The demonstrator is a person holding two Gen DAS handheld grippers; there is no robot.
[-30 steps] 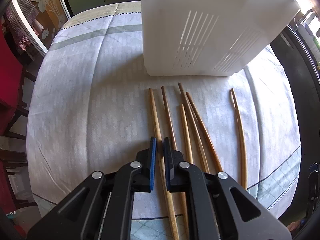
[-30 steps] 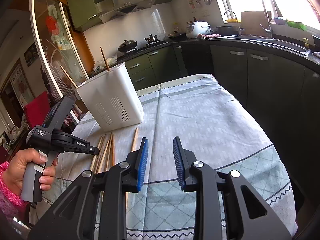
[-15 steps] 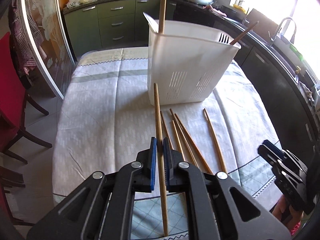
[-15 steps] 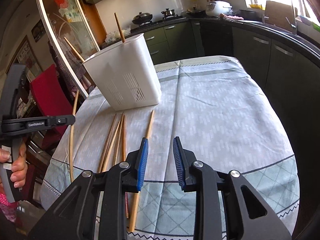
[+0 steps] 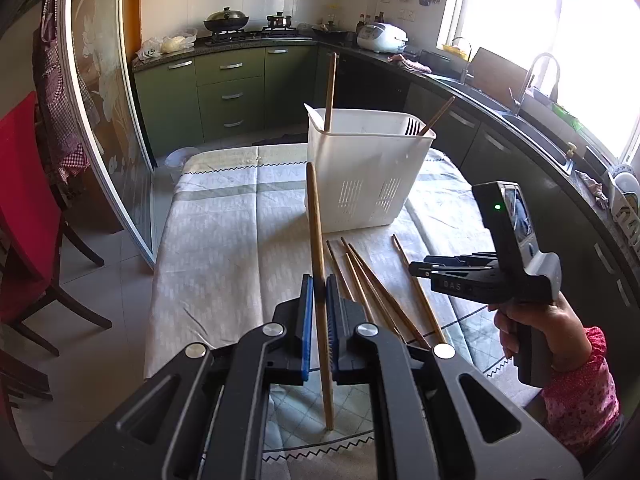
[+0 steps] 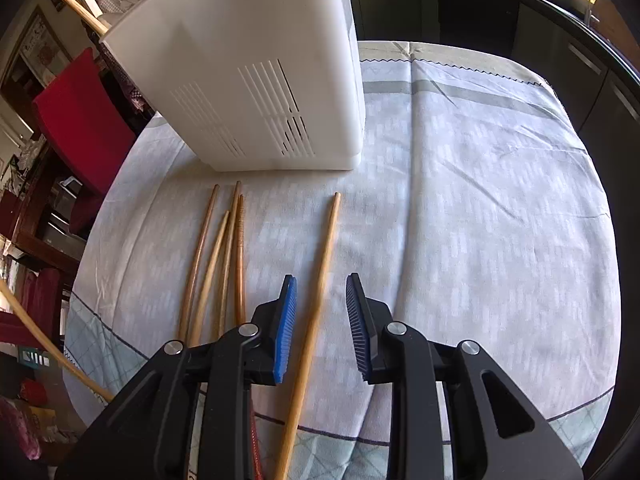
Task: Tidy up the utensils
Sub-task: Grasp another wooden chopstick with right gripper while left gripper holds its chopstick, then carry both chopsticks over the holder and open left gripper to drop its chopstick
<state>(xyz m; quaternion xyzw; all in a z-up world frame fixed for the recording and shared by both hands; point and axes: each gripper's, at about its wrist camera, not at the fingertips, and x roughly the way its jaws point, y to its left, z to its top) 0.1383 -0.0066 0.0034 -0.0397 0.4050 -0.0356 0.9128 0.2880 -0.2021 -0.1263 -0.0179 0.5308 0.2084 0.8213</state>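
One chopstick (image 5: 318, 248) stood clamped in the left gripper (image 5: 319, 320), apparently bound for the white holder (image 5: 360, 172) beyond. The right gripper (image 6: 320, 320), jaws apart, straddled a lone chopstick (image 6: 320, 280) lying on the tablecloth (image 6: 480, 200), seemingly ready to grip.

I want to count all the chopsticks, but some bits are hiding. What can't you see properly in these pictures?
- Inside the white basket: its walls hide most of the sticks in it in the left wrist view, so a count is unsure.
- Chopsticks on the table: their near ends are hidden behind the left gripper.
- Lone chopstick: in the right wrist view its near end runs off the bottom edge, between the open right gripper fingers.
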